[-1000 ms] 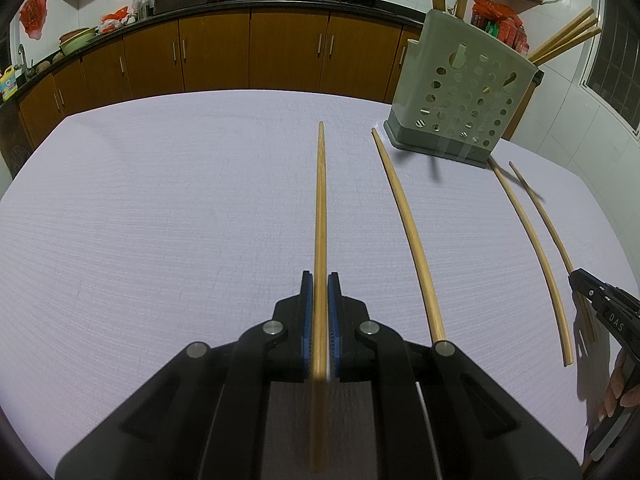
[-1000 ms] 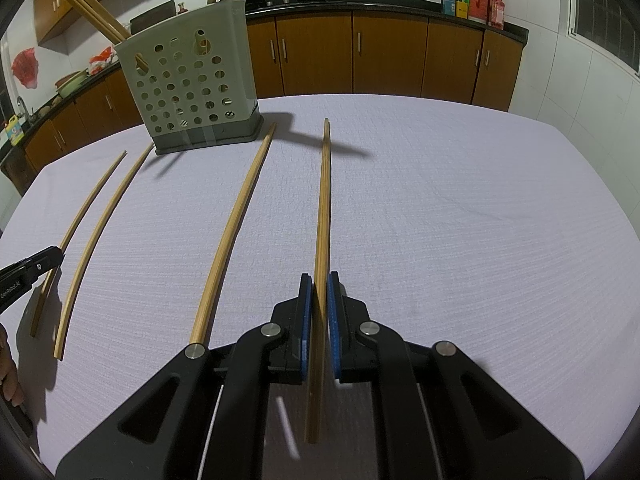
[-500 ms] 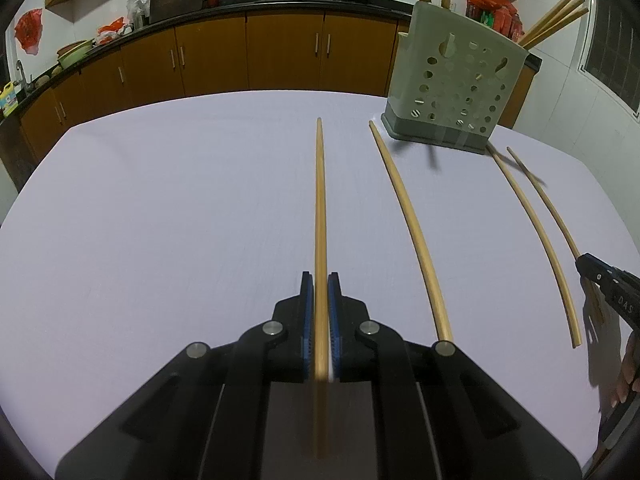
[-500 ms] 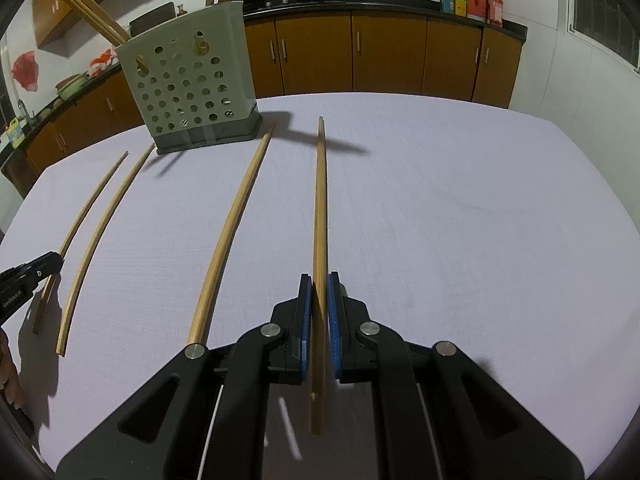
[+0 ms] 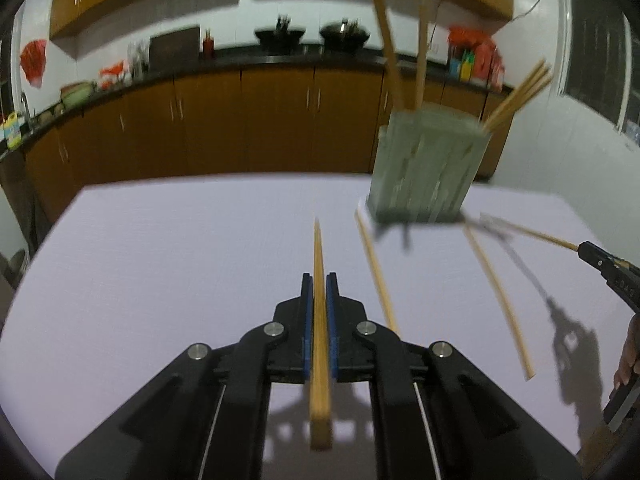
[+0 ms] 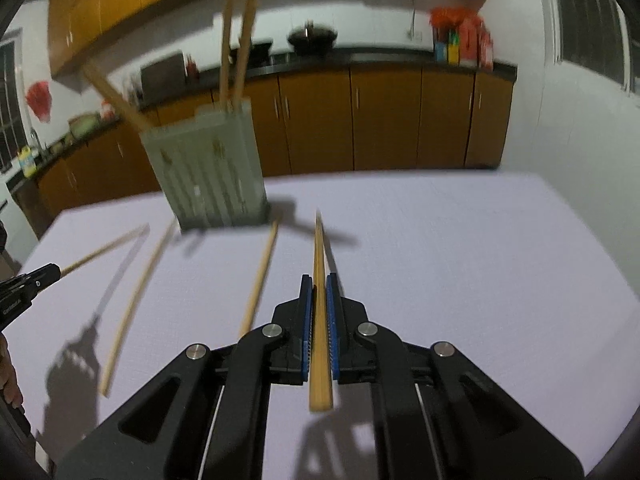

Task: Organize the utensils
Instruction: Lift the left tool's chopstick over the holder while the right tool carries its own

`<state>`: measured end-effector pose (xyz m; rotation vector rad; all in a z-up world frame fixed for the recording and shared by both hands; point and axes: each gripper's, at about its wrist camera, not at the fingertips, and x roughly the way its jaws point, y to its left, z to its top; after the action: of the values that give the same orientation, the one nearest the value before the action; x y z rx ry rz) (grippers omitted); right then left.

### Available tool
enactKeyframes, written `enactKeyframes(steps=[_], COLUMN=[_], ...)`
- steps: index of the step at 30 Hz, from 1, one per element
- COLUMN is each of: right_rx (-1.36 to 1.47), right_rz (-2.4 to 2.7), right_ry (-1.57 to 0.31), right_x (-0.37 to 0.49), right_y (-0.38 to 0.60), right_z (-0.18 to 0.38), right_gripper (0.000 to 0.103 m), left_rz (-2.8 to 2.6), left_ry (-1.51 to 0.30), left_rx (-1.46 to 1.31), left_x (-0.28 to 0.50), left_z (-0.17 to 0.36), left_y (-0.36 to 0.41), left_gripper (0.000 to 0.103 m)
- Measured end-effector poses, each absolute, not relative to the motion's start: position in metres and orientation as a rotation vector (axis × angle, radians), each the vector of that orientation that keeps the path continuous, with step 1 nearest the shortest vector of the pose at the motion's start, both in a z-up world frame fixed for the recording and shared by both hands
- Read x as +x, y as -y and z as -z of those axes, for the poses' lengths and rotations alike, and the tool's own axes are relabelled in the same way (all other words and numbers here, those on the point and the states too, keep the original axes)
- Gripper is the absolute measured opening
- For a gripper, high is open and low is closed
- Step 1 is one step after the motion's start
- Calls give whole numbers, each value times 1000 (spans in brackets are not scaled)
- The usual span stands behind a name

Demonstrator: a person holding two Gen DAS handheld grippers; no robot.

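Note:
My left gripper (image 5: pixel 319 280) is shut on a long wooden chopstick (image 5: pixel 319 252) and holds it lifted off the white table (image 5: pixel 160 280). My right gripper (image 6: pixel 319 280) is likewise shut on its own lifted chopstick (image 6: pixel 319 248), which throws a shadow below. The grey perforated utensil holder (image 5: pixel 424 164) (image 6: pixel 208 172) stands upright at the far side with several sticks in it. Two more chopsticks (image 5: pixel 376 276) (image 5: pixel 498 296) lie flat on the table between the grippers. Each view shows the other gripper (image 5: pixel 582 248) (image 6: pixel 56 270) at its edge. Both pictures are blurred.
Brown kitchen cabinets (image 5: pixel 280 120) and a dark counter with woks (image 5: pixel 344 34) run behind the table's far edge. A person's fingers (image 5: pixel 628 360) show at the right rim. A white tiled wall (image 6: pixel 560 120) stands to the right.
Both grippers have risen with their chopsticks, which now hang above the table. The views have tipped upward, so the holder and cabinets sit lower in the picture.

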<state>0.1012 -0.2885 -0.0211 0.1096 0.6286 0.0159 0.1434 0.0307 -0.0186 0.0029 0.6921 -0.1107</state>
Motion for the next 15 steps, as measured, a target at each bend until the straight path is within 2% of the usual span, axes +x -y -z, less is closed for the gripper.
enactKeyframes(steps=[15], right_rx=[121], right_rz=[-58], right_ry=[-424], right_x=[100], right_y=[283], right_z=[-53], right_gripper=[8], left_rz=[206], left_ry=[-507], left_rx=[-21], left_x=[146], left_z=[-78], left_y=[-26], left_gripper=[7])
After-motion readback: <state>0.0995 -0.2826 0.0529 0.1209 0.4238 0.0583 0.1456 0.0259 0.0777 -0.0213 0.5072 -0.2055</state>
